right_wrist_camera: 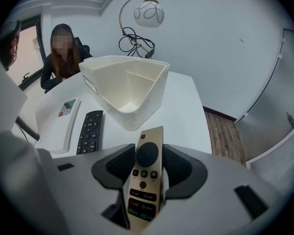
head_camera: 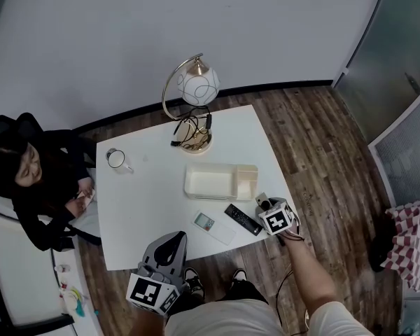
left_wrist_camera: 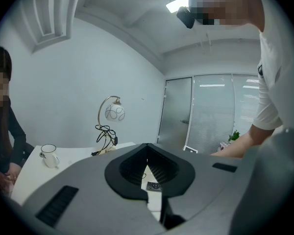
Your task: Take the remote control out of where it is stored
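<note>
My right fingers [right_wrist_camera: 118, 168] grip the gold remote [right_wrist_camera: 146, 177]
The white box [right_wrist_camera: 137, 102] stands just ahead of them; my left fingers [left_wrist_camera: 132, 168] are closed.

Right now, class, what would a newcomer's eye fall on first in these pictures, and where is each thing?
A gold remote is clamped in the right gripper, at the white table's near right corner. Beyond sits an empty cream box, with a black remote and a white remote lying in front of it. A globe lamp stands at the far edge.
</note>
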Motion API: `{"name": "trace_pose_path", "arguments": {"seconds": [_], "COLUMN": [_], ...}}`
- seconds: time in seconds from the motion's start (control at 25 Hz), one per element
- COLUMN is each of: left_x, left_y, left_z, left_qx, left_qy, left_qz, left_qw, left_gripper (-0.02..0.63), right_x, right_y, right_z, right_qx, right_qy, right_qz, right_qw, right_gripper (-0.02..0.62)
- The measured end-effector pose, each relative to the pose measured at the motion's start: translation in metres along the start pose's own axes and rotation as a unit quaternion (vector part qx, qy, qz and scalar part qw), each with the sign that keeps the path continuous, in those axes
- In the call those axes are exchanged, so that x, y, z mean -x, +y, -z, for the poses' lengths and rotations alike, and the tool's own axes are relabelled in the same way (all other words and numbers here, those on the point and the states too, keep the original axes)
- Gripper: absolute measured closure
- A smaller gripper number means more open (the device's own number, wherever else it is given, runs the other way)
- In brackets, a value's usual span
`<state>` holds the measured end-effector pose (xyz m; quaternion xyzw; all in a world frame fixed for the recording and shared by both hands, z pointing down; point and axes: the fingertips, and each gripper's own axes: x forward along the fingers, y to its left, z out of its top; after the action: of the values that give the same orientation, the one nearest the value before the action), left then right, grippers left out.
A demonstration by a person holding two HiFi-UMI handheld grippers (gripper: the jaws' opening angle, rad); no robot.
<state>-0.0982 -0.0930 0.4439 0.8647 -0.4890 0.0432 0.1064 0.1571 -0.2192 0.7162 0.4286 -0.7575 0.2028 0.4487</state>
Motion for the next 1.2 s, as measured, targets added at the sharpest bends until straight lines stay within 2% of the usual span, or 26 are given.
{"name": "trace_pose_path", "arguments": {"seconds": [0.32,0.52,0.64,0.8,0.84,0.92,1.04,1.2], "left_x": [-0.002,0.0,0.0,0.0,0.0,-0.001,-0.003,-0.004], "left_y": [0.001,0.001,-0.001,-0.003,-0.004,-0.006,-0.008,-0.011], "left_z": [-0.002,0.0,0.0,-0.002,-0.003,-0.005,-0.007,-0.012], "left_qx": [-0.002,-0.002,-0.002,-0.002,-0.001,-0.001,-0.001,-0.002], "left_qy": [0.001,0.004,0.003,-0.001,-0.003,-0.005,-0.009,-0.017], "left_qz": [0.001,-0.001,-0.001,0.001,0.001,0.004,0.008,0.013], "left_qw": [1.0,1.0,1.0,1.0,1.0,1.0,0.9999,0.9998], "left_gripper": [0.6,0.6,0.6,0.6,0.6,0.6,0.6,0.6], "right_x": [-0.002,0.0,0.008,0.055,0.069,0.097,0.13,0.171], "right_y": [-0.001,-0.005,-0.009,-0.002,0.0,-0.001,0.001,0.015], "right_z": [-0.001,-0.003,-0.012,-0.046,-0.054,-0.069,-0.085,-0.101], "right_qx": [0.006,0.002,0.008,-0.003,-0.01,-0.02,-0.024,-0.027], "right_qy": [-0.009,-0.033,-0.069,-0.149,-0.173,-0.219,-0.268,-0.315], "right_qz": [-0.005,-0.007,-0.001,0.0,-0.001,0.008,0.02,0.016], "right_qw": [1.0,0.999,0.998,0.989,0.985,0.976,0.963,0.949], "right_gripper": [0.4,0.359,0.354,0.358,0.372,0.458,0.544,0.577]}}
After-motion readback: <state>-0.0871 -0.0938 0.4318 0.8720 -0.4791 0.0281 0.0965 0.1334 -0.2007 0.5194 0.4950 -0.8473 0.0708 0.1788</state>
